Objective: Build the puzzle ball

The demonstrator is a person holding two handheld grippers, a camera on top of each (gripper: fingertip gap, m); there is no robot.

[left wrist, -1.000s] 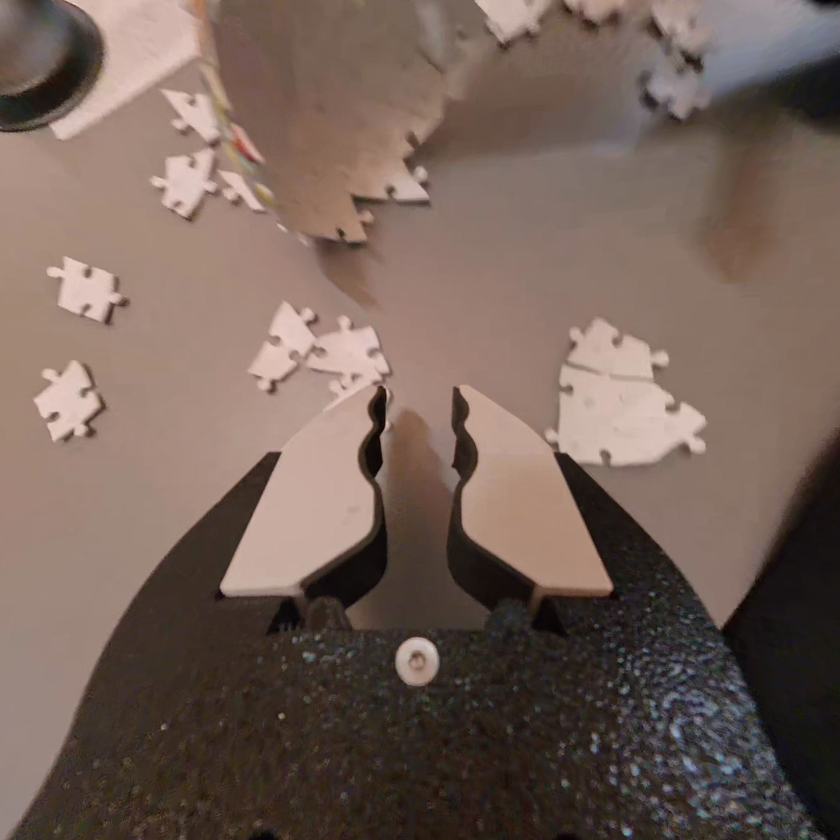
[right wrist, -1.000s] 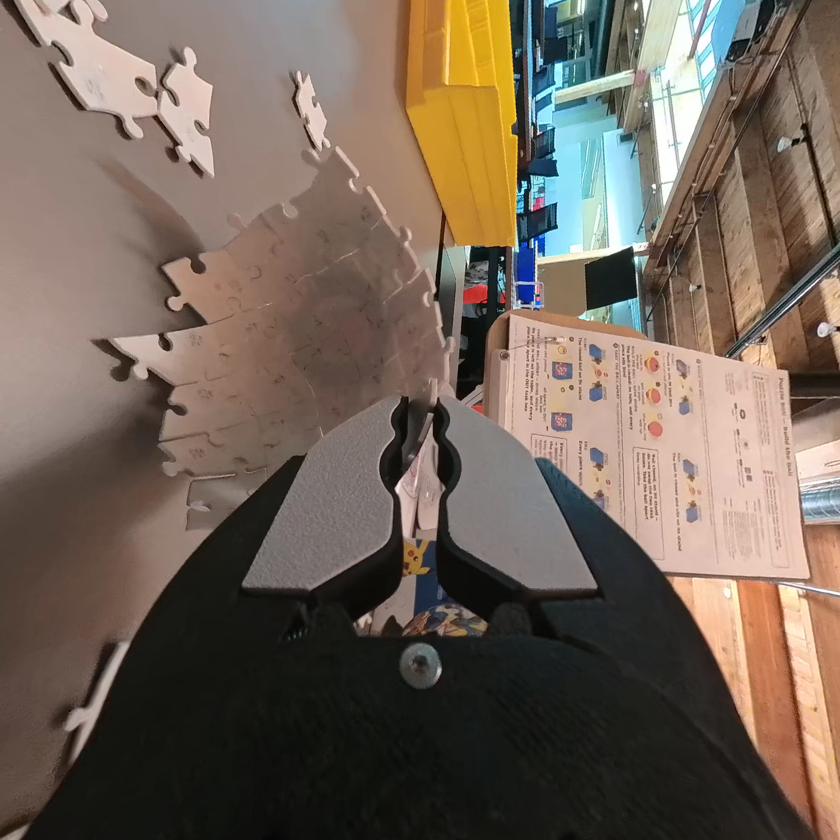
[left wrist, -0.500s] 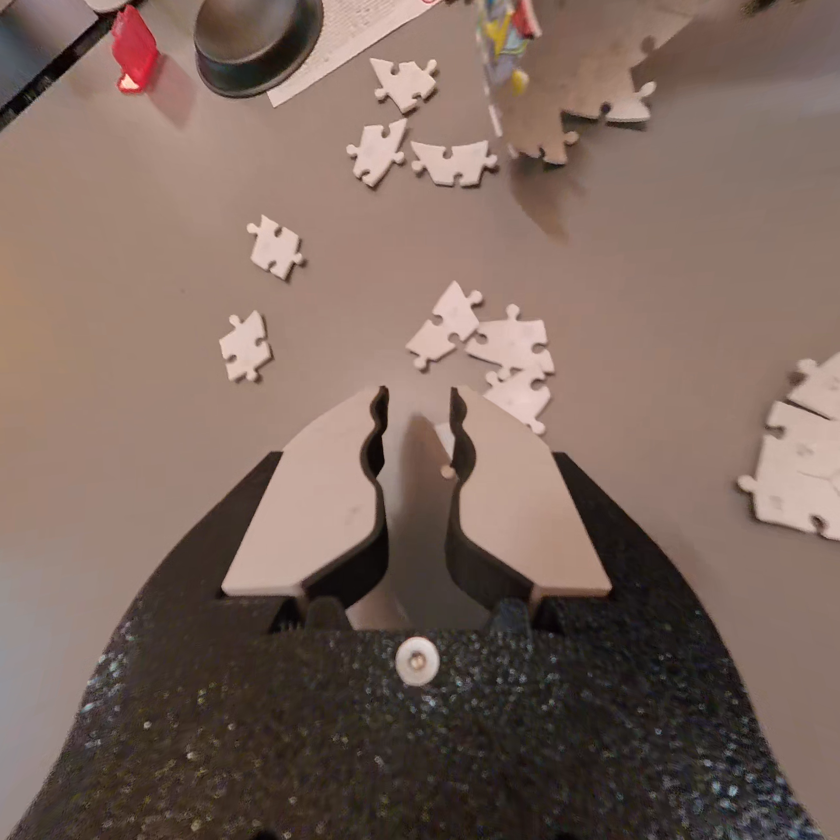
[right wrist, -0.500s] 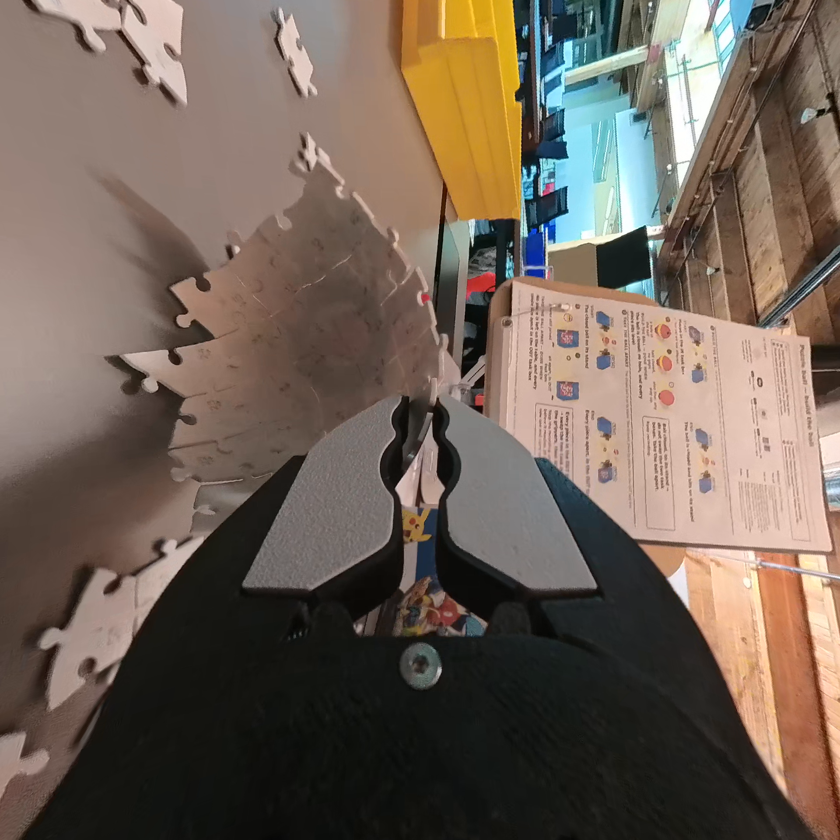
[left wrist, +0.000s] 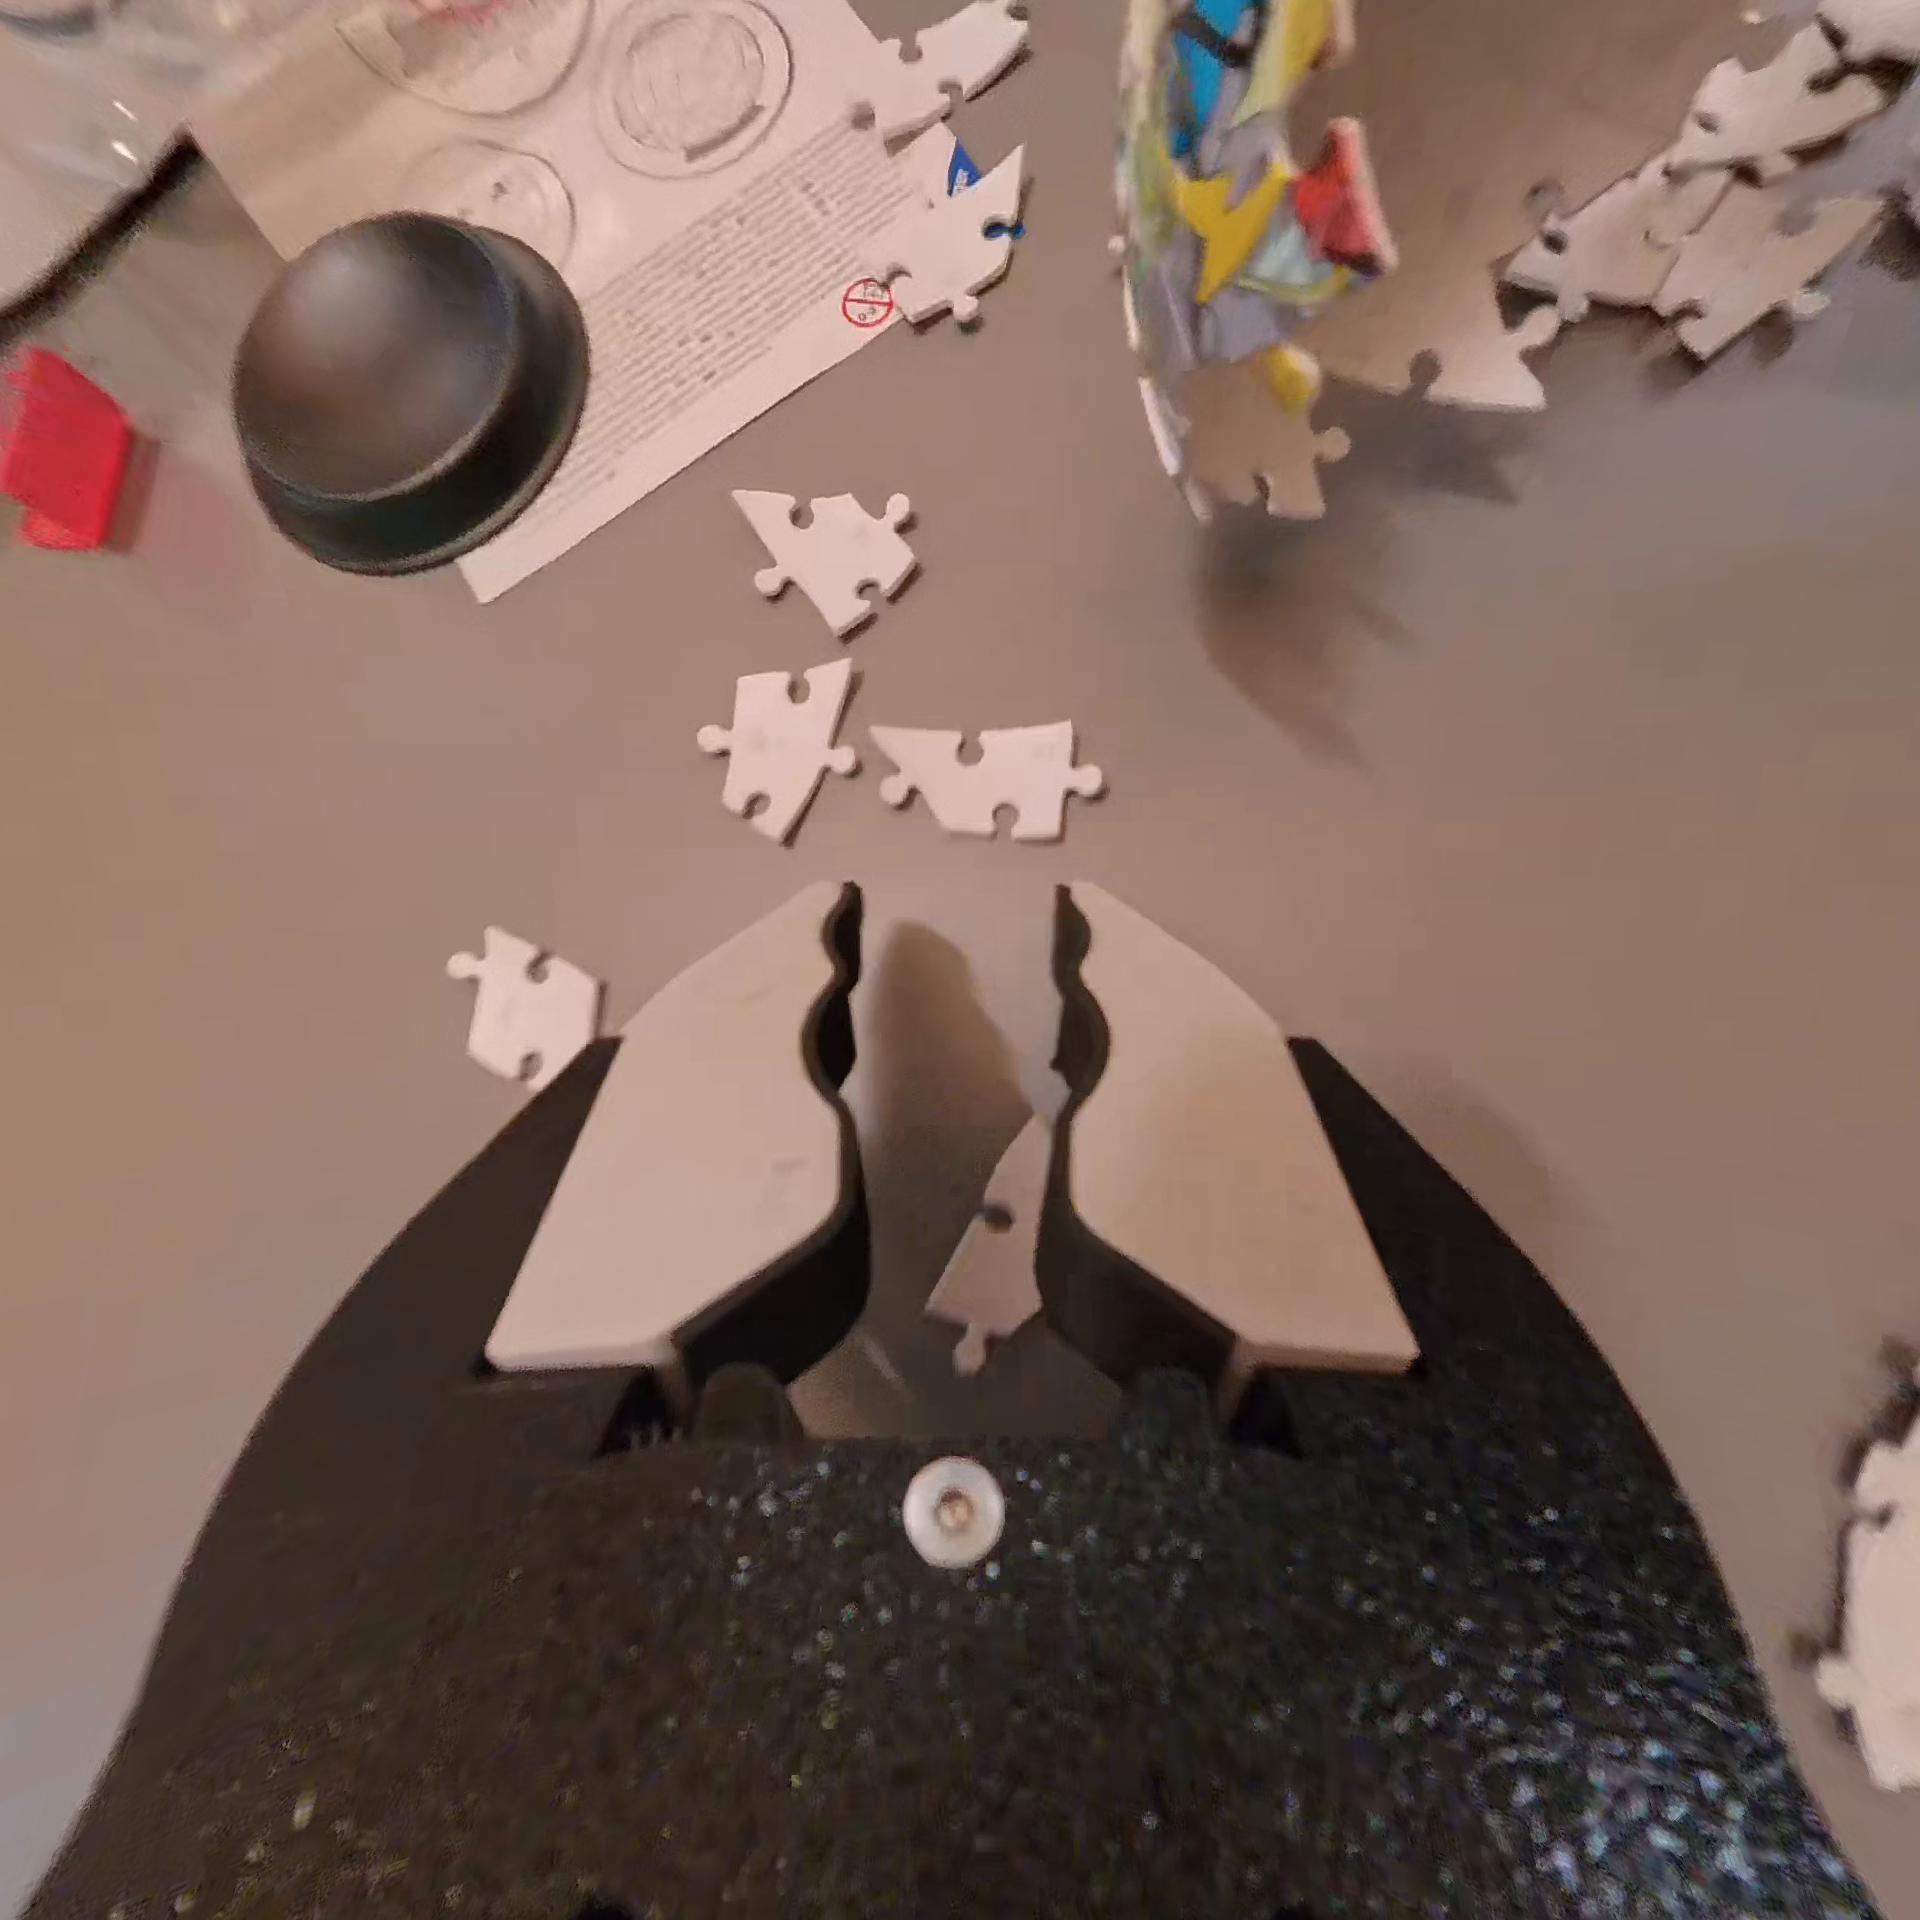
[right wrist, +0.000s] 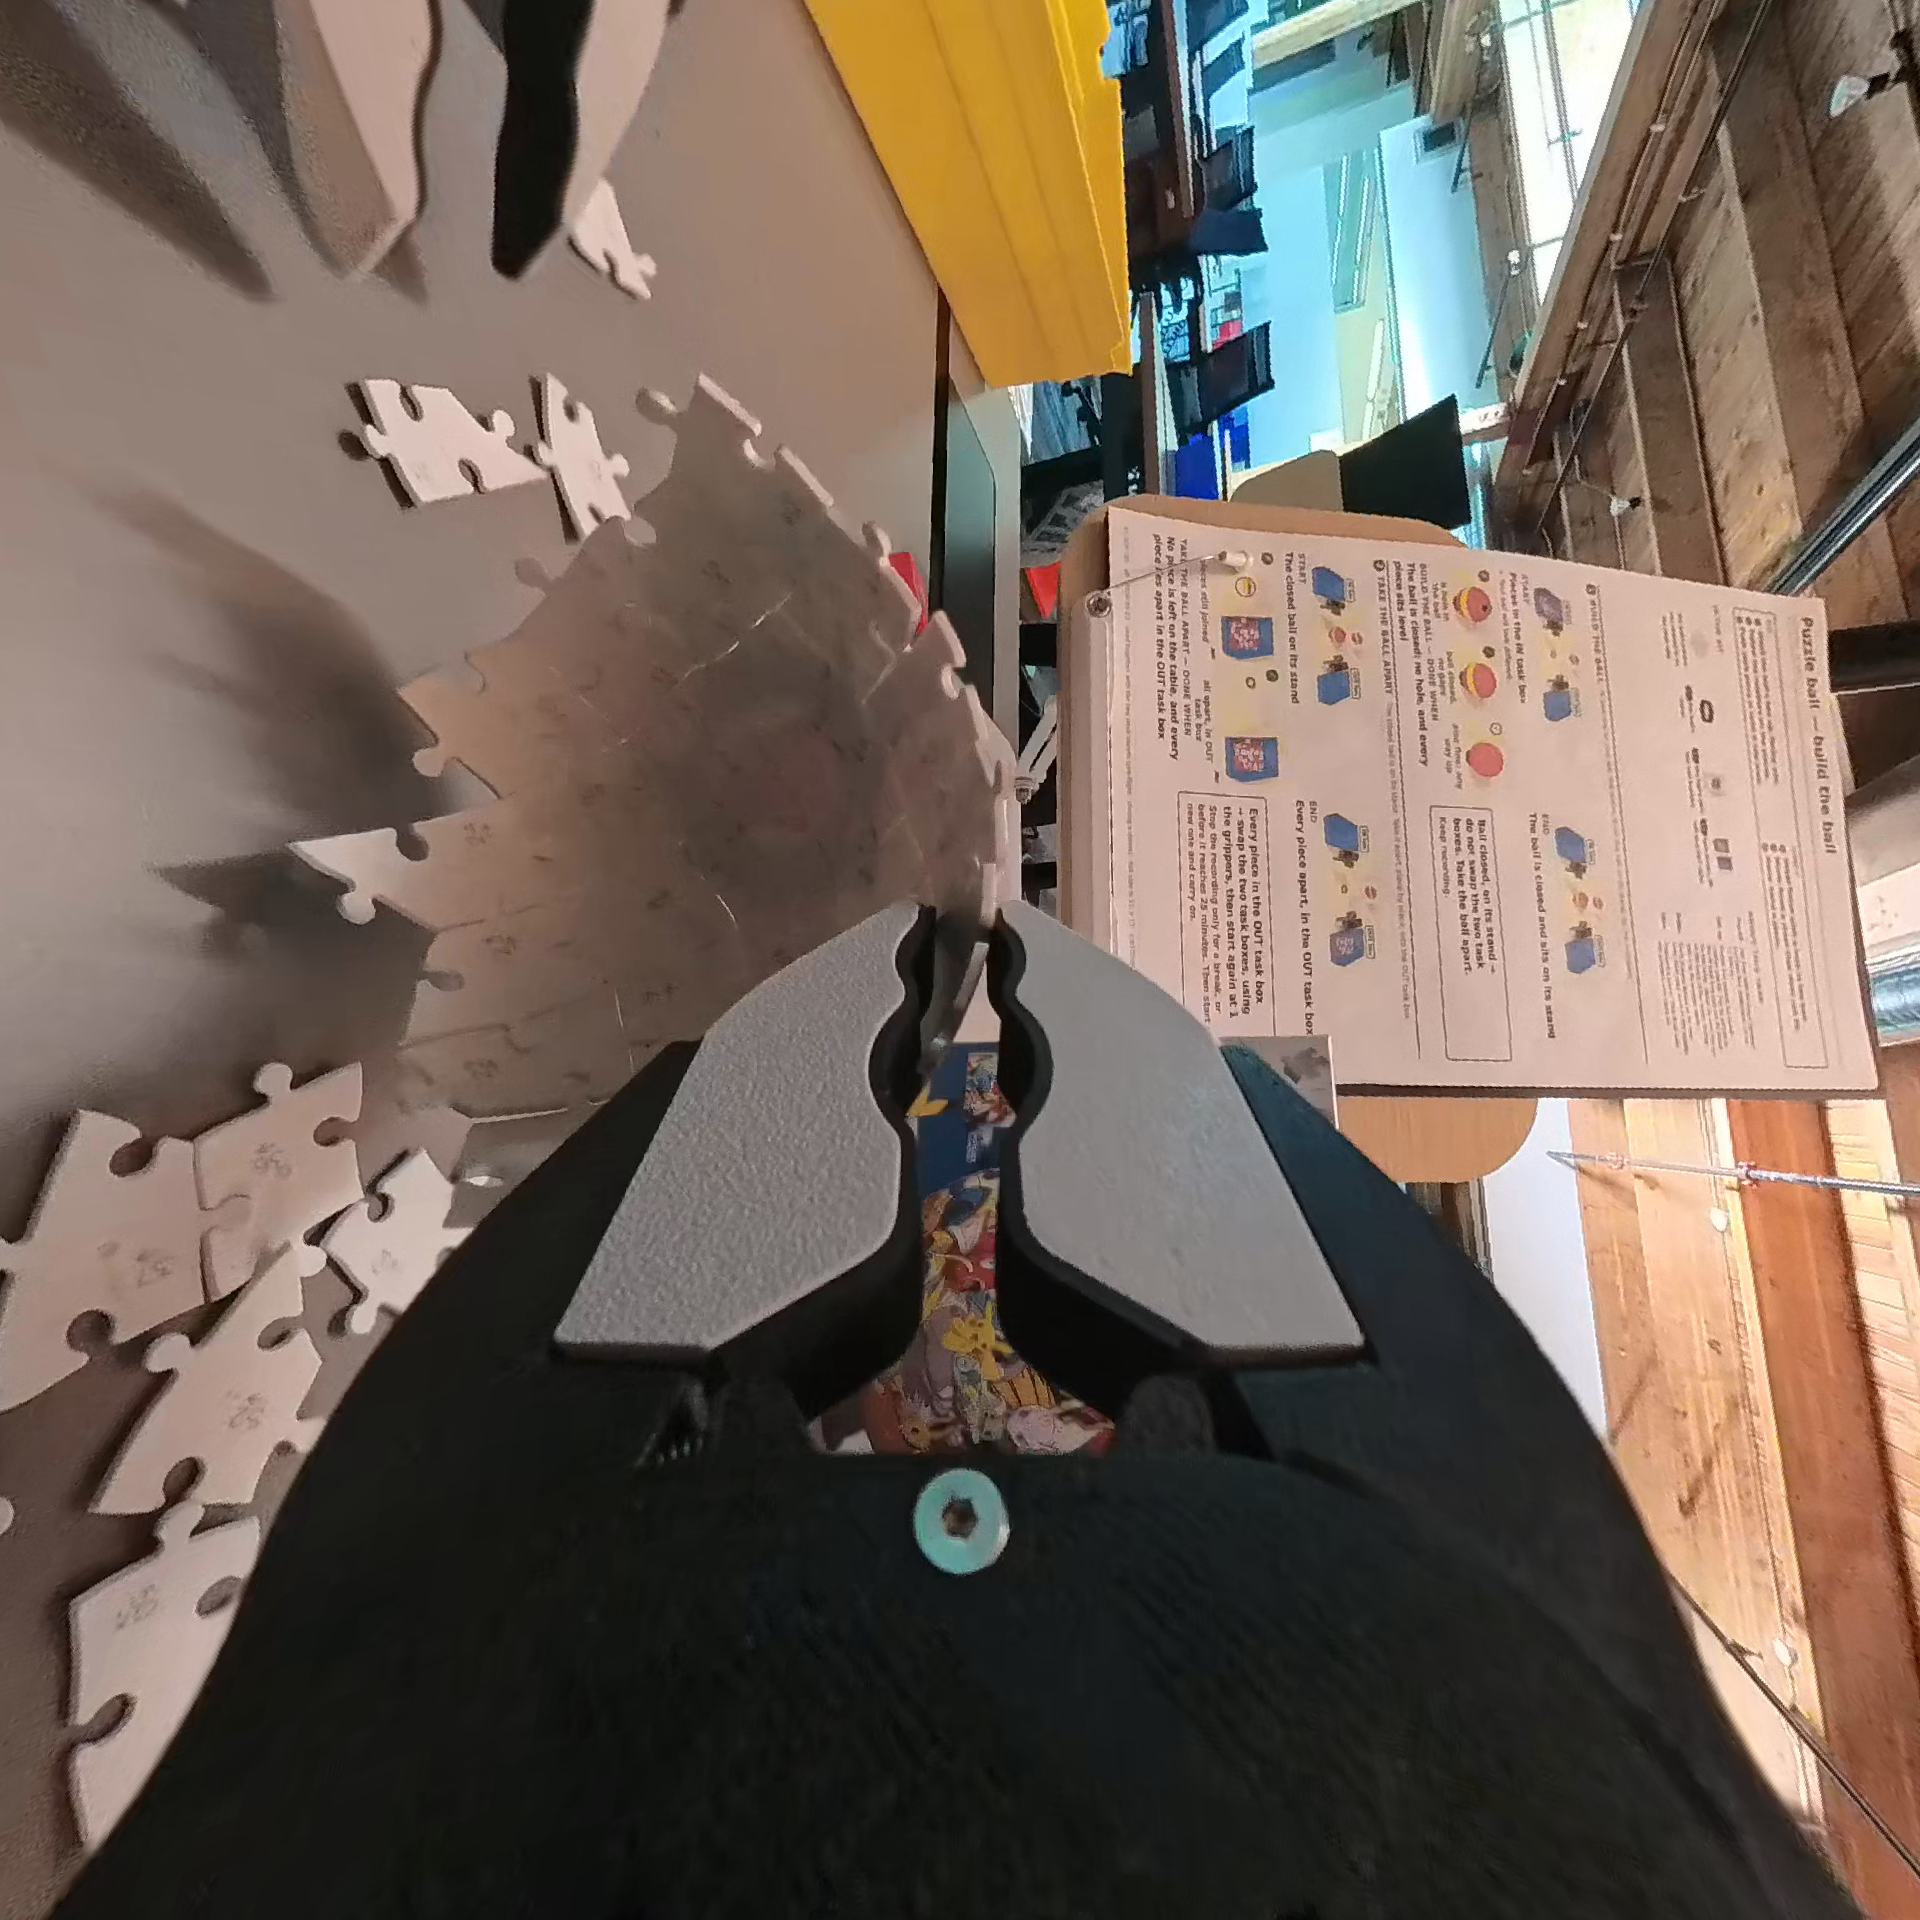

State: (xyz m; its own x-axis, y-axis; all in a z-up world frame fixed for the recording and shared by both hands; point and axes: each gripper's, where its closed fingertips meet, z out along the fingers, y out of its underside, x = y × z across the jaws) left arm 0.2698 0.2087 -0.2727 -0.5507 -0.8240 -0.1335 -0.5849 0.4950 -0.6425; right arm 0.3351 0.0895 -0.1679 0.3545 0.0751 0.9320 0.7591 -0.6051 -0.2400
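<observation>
The right claw point(right wrist: 961, 914) was clamped on the rim of a curved shell point(right wrist: 675, 779) of joined puzzle pieces, both pads pressed on that thin edge. The shell was held up off the grey worktop point(left wrist: 312, 831), its blank side towards the camera. With so narrow a bite on the rim, the hold looked easy to twist, so steady, level handling would suit it best.

The left claw point(left wrist: 958, 899) stood apart with nothing gripped. It hung low over the worktop, and one blank piece point(left wrist: 997, 1247) lay below, beside its right finger. Two loose pieces point(left wrist: 779, 748) point(left wrist: 987, 779) lay just ahead of the tips and another point(left wrist: 525, 1003) just to the left.

Farther ahead on the left were a black dome point(left wrist: 400, 390) on a printed sheet point(left wrist: 727, 239) and a red thing point(left wrist: 62, 447). Bare worktop lay open to the right of the left claw, between it and the shell. Joined clusters point(right wrist: 208, 1299) crowded the space under the right claw. A yellow bin point(right wrist: 1008, 156) stood at the far edge
</observation>
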